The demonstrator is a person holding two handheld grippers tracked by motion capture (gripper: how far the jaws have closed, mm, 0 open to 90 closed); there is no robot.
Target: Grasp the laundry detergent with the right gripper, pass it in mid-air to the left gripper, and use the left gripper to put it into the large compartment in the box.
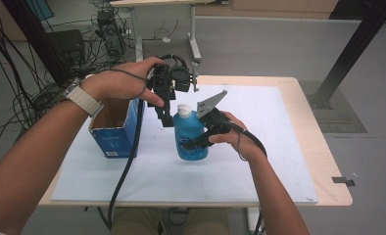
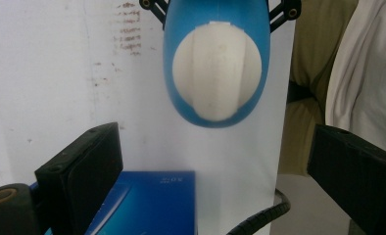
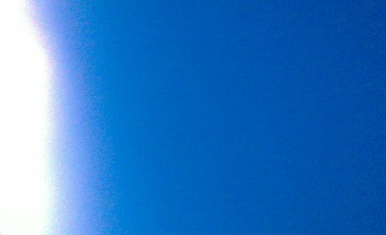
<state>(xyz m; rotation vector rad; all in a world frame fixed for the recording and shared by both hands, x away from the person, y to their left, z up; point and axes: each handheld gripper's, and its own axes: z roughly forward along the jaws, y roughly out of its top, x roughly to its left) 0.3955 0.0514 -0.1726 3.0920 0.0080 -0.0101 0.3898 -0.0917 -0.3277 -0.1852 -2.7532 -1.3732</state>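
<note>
At the left of the white board (image 1: 259, 176) that covers the table, an open blue carton (image 1: 113, 131) stands with its mouth upward; its flaps are spread and its brown inside shows; in the left gripper view a corner of the same carton lies low between the jaws, well beneath them.

Just right of the carton, the left hand (image 1: 127, 81) holds the left gripper (image 1: 166, 120) pointing downward, beside and slightly above the bottle's shoulder; a cable drops from it across the carton's right edge and off the near side of the board; seen from the left gripper view, its two black jaws stand wide apart with nothing between the pads, and the bottle's white cap (image 2: 216, 71) sits ahead of them, untouched.

Near the middle of the board stands the blue bottle (image 1: 190, 134), upright, white cap (image 1: 184, 109) on top, its base on the board; the left gripper view looks down on its cap and blue shoulders (image 2: 181, 105).

To the bottle's right, the right hand (image 1: 240, 139) holds the right gripper (image 1: 197, 143) level against the bottle's lower body; its jaws are clamped on the bottle's sides, and its grey three-cornered plate tilts up above the hand; the right gripper view is blurred blue, the bottle's wall pressed close to the lens.
</note>
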